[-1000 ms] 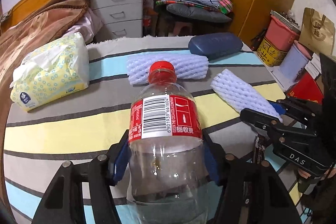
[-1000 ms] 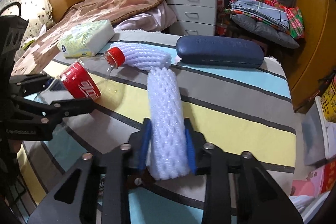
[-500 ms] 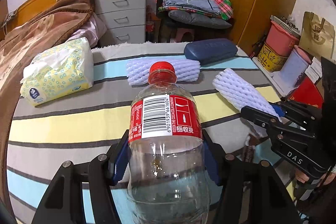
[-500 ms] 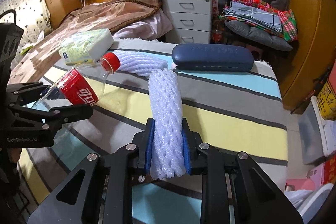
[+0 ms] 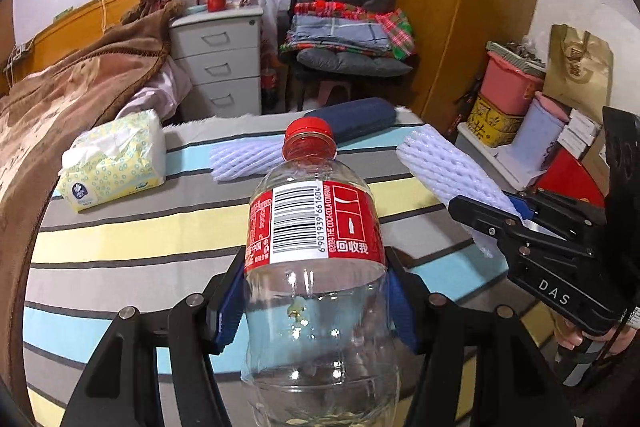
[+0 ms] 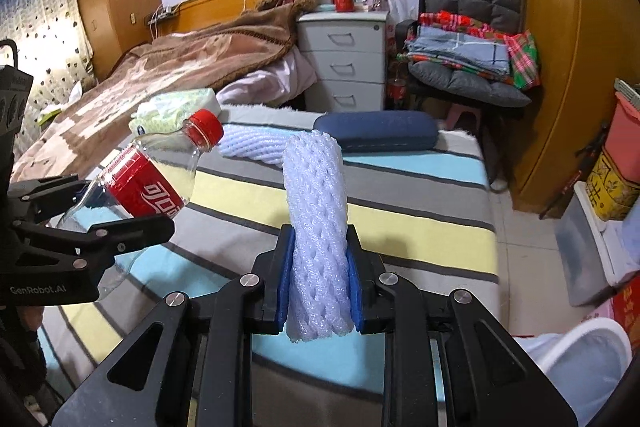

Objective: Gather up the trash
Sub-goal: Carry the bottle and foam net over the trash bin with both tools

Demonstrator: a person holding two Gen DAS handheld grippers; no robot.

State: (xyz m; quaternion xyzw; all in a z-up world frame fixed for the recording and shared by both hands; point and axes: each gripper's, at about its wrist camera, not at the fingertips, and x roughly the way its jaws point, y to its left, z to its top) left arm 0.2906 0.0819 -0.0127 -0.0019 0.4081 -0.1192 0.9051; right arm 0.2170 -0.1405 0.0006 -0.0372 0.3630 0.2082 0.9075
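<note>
The left gripper (image 5: 316, 301) is clenched on an empty clear Coca-Cola bottle (image 5: 316, 267): its blue-padded fingers (image 5: 230, 301) press the bottle's sides just below the red label, and the red cap points forward, away from the fingers. A trace of liquid sits in the bottle's base. In the right wrist view the same bottle (image 6: 148, 183) is held above the striped desk (image 6: 420, 227), tilted with its cap up and to the right, beside the left gripper (image 6: 96, 219).

The right gripper (image 6: 320, 279) is clenched on a white foam fruit net (image 6: 316, 223), the blue fingers (image 6: 285, 283) squeezing its lower part so that it narrows between them; the rest of the net stands out ahead of the fingers. From the left wrist view this net (image 5: 444, 167) juts out of the right gripper (image 5: 508, 211), off to the right of the bottle.

Ahead of both pairs of fingers, a second foam fruit net (image 5: 244, 159) lies flat on the desk (image 5: 120, 239), with a dark blue glasses case (image 5: 352, 119) just beyond it. A tissue pack (image 5: 114, 161) lies on the desk, forward and to the left of the left fingers.
</note>
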